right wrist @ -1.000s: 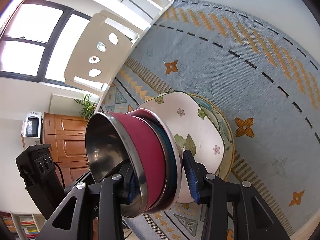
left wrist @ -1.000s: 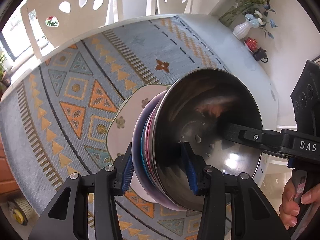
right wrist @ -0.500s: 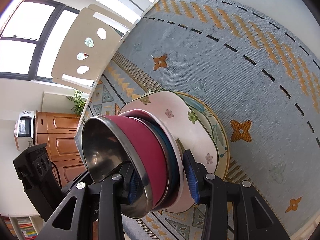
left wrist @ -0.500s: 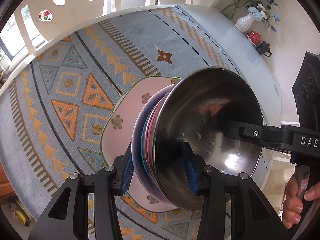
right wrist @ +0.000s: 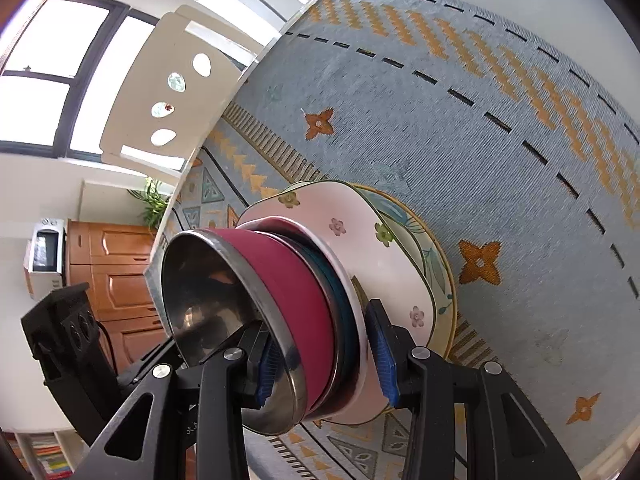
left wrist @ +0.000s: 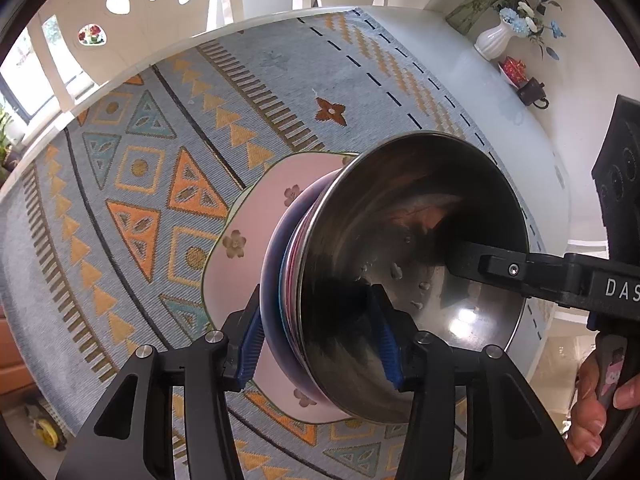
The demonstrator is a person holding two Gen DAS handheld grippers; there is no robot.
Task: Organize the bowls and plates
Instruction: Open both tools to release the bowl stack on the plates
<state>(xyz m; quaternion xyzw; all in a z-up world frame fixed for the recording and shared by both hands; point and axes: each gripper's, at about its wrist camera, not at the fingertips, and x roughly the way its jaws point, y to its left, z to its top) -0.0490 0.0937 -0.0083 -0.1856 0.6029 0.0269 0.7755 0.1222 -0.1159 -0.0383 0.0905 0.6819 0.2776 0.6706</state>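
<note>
**Bowl stack being set down on the plates**

A patterned blue tablecloth covers the table, and on it lies a yellow-rimmed plate with a pink flowered plate on top. Over these, tilted on edge, hangs a nest of bowls: a steel bowl innermost, a magenta bowl around it, a dark teal one behind, then a pale outer rim.

The step in hand looks like seating this nest on the plates. The left claw straddles the near rims and its jaws are opening, the stack between them. The right claw is clamped across the rims on the opposite side.

Next, I judge, the stack must be levelled flat onto the pink plate before the right claw lets go; otherwise the tilted bowls could slide.
</note>
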